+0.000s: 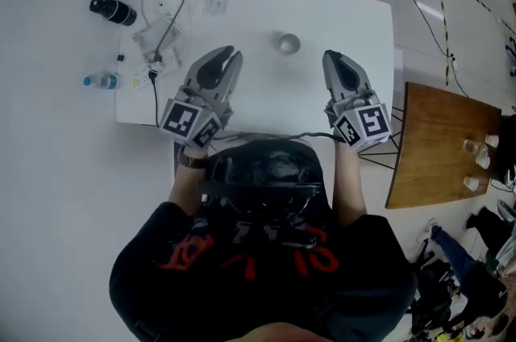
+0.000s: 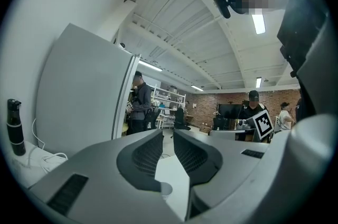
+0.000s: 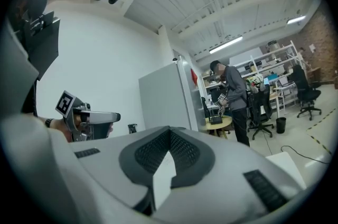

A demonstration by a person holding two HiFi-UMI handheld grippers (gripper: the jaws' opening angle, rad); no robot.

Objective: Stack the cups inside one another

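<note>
Cup stands alone at far centre of desk, between the tips of both tongs, touching neither; left tongs and right tongs closed, empty; risk: closed tips swinging inward could topple it.

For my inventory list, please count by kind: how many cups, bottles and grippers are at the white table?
cup: 1 (cannot tell if others are nested inside)
bottles: 2, the black bottle and the clear bottle
grippers: 2, the left gripper and the right gripper
total: 5
</note>
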